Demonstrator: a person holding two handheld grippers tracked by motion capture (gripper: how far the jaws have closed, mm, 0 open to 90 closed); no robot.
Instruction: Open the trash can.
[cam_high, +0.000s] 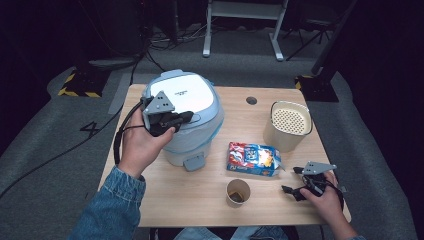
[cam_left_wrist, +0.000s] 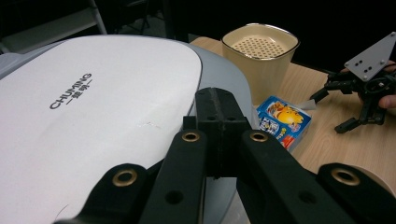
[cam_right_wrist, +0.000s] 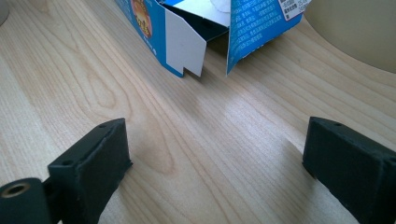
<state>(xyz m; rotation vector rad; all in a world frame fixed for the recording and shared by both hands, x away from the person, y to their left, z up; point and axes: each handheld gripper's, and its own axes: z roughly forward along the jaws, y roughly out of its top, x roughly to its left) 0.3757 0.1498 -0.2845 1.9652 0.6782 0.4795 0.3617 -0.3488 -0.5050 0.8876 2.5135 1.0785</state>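
Note:
A white and pale-blue rice cooker (cam_high: 192, 107) with its lid down stands at the table's left. My left gripper (cam_high: 188, 116) is shut with nothing between the jaws, just over the lid's front; in the left gripper view the closed tips (cam_left_wrist: 219, 102) hover above the white lid (cam_left_wrist: 93, 107). At the table's right front my right gripper (cam_high: 291, 180) stands open, low over the wood. Its jaws point at the torn-open end of a blue and red carton (cam_right_wrist: 196, 32), a short way off. Nothing lies between the right gripper's (cam_right_wrist: 215, 144) pads.
The carton (cam_high: 252, 159) lies flat mid-table. A paper cup (cam_high: 238, 192) stands near the front edge, a cream container (cam_high: 287, 125) with a perforated insert at the right rear. A round cable hole (cam_high: 251, 100) sits at the back. Bare wood (cam_high: 175, 195) shows front left.

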